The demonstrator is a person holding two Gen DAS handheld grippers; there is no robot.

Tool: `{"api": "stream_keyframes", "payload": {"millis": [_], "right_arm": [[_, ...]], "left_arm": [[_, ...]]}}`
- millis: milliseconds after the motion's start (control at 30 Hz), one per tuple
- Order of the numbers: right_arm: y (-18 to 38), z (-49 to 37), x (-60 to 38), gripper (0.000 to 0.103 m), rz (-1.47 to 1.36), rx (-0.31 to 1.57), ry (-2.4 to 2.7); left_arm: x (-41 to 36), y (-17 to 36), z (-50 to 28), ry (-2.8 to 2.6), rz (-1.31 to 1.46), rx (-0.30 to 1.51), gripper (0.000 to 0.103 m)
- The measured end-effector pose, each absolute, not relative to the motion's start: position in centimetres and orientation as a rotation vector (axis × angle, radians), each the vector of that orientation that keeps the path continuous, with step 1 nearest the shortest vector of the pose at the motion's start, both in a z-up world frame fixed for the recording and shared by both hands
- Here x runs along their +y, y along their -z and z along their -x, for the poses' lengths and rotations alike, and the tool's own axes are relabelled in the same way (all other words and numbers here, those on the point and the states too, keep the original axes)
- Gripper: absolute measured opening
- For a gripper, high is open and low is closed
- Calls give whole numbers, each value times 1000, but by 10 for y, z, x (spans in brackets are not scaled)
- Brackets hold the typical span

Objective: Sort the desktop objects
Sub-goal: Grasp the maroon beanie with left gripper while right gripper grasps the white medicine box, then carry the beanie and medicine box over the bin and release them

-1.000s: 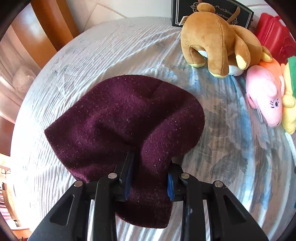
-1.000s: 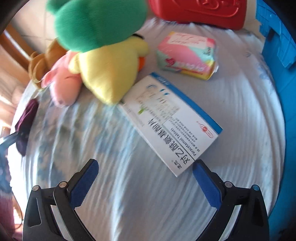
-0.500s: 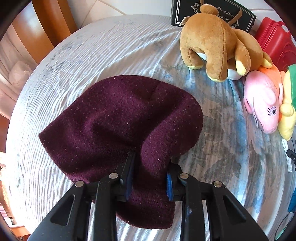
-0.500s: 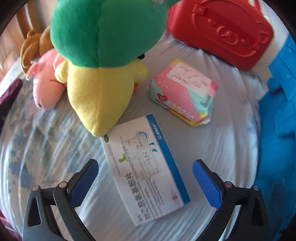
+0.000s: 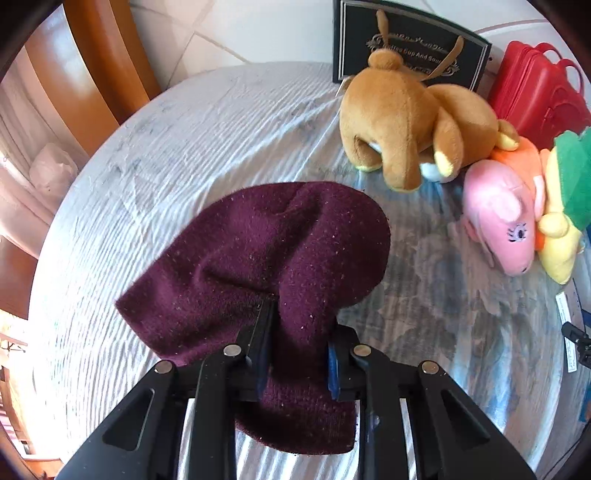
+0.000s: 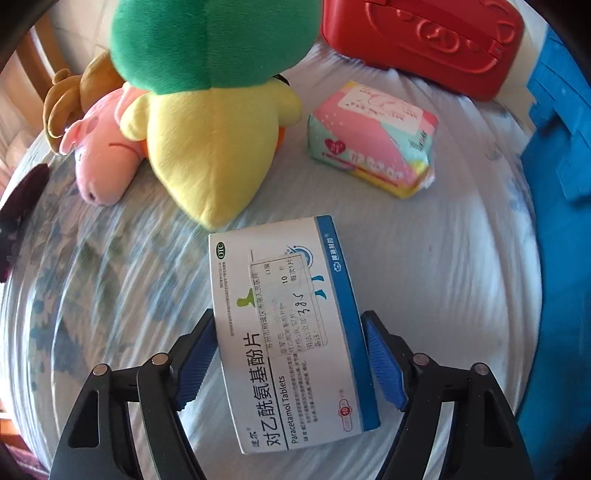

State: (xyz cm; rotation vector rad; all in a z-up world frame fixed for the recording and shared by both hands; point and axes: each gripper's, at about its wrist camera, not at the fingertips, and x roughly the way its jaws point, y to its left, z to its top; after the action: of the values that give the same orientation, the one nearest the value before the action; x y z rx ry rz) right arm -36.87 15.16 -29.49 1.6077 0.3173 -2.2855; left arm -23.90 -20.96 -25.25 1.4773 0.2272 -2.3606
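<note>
Left gripper (image 5: 297,356): jaws closing, pinching a fold of a fuzzy maroon knit hat (image 5: 273,258) draped over the cloth-covered worktop (image 5: 229,122). Right gripper (image 6: 291,362): jaws closing around a flat white-and-blue cardboard tablet box (image 6: 291,332) lying between them; whether the pads touch it, cannot tell.

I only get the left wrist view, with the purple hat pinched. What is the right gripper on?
Observer: The right gripper straddles a white-and-blue paracetamol box, and its jaws are closing.
Operator: Are the pads pressing yet?
Observer: Both blue pads sit at the box's long edges; I cannot tell whether they are pressing.
Operator: What lies beyond the box?
Observer: A pink-and-teal packet, lying in front of the red case.
</note>
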Motion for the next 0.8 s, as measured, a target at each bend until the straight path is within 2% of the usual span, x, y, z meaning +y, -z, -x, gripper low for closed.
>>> {"api": "stream_keyframes", "payload": {"millis": [300, 533, 600, 800], "right_arm": [[211, 316, 142, 76, -1408, 358, 2411], [136, 266, 135, 76, -1179, 362, 2543], [111, 256, 135, 76, -1107, 362, 2587], [31, 220, 169, 76, -882, 291, 2788]], "left_arm": [[-176, 157, 183, 2578, -1204, 175, 23], [-134, 97, 170, 2722, -1064, 139, 22], [-108, 81, 173, 2777, -1022, 127, 18], [-26, 11, 180, 3001, -840, 72, 18]]}}
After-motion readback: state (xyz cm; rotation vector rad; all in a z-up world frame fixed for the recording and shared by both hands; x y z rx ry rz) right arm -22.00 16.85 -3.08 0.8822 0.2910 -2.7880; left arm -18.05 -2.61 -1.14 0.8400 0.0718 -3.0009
